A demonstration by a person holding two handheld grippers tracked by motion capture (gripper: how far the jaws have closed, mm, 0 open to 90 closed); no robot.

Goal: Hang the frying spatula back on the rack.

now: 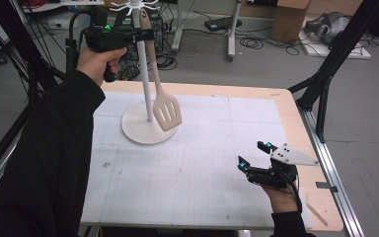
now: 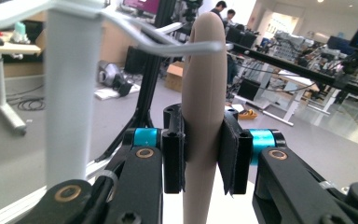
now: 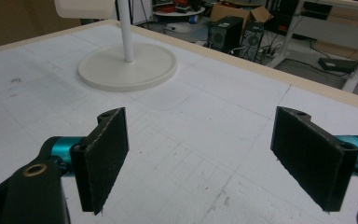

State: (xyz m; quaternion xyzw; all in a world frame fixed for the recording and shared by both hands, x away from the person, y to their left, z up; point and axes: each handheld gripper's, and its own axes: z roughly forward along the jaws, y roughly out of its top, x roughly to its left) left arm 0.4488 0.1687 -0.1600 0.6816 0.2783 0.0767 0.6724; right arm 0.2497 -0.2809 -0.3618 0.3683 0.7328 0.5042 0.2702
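Note:
A beige slotted spatula (image 1: 167,111) hangs blade down beside the pole of a white utensil stand (image 1: 147,89). My left gripper (image 1: 145,33) is held high at the back left, shut on the spatula's handle (image 2: 204,84) near its top end. The pads (image 2: 175,154) press the handle from both sides. A white wire hook (image 2: 168,46) of the stand crosses just in front of the handle's tip. My right gripper (image 1: 251,154) rests low over the front right of the table, open, with nothing between its jaws (image 3: 214,158).
The stand's round base (image 3: 128,65) sits on the white gridded mat (image 1: 202,163) at the back left. The wooden table edge (image 1: 296,123) runs along the right. Black frame legs, cables and boxes lie on the floor beyond the table.

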